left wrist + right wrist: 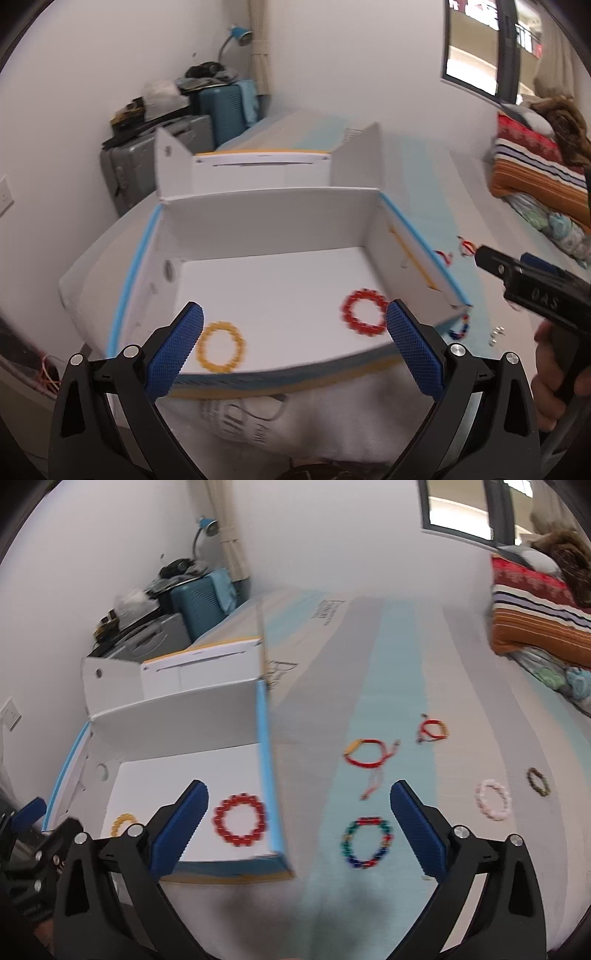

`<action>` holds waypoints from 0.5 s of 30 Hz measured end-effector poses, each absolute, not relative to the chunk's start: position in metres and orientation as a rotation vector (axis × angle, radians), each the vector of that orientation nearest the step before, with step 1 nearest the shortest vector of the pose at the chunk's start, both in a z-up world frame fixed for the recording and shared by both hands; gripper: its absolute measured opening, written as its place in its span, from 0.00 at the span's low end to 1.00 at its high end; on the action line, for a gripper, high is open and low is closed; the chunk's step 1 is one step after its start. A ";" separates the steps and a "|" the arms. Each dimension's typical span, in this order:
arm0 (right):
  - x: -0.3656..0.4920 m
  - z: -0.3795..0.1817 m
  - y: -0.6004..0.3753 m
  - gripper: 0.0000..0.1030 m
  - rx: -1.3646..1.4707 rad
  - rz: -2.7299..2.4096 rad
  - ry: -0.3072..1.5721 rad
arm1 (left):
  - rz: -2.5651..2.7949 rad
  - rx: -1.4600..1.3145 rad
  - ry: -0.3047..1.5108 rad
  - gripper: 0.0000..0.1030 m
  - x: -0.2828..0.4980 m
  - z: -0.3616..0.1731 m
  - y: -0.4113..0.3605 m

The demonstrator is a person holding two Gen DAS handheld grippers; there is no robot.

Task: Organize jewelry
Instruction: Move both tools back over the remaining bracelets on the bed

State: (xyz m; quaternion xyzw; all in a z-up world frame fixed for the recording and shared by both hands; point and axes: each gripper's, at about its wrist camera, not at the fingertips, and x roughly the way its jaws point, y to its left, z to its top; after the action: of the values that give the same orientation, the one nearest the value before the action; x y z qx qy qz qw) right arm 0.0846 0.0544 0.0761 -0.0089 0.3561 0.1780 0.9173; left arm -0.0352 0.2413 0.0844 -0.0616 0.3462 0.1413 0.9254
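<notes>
An open white box (266, 218) with blue edges sits on the striped surface; it also shows in the right wrist view (173, 716). Inside lie a yellow bead bracelet (220, 347) (123, 823) and a red bead bracelet (364, 312) (240, 825). My left gripper (295, 347) is open and empty above the box's near edge. My right gripper (299, 827) is open and empty above the box's right wall. On the surface to the right lie a multicoloured bracelet (366, 842), two red cord bracelets (365, 755) (432, 730), a pink bracelet (493, 799) and a dark one (538, 781).
The box's lid flaps (258, 168) stand up behind it. Suitcases (155, 158) and clutter sit at the far left by the wall. Folded striped bedding (543, 627) lies at the far right. The right gripper body (535, 291) shows at the left view's right edge.
</notes>
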 end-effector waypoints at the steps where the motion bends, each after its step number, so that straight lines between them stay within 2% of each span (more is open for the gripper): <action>1: 0.086 0.077 0.046 0.93 -0.013 0.359 0.729 | 0.281 -0.121 0.712 0.95 -0.034 0.084 0.234; 15: 0.099 0.083 -0.083 0.93 0.017 0.211 0.685 | 0.109 -0.036 0.754 0.95 0.001 0.062 0.105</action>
State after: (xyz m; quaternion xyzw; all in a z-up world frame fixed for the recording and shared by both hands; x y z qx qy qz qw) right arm 0.0993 -0.0833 0.0833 0.0084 0.3354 0.1032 0.9364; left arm 0.0009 0.1047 0.0623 -0.0174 0.3678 0.0534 0.9282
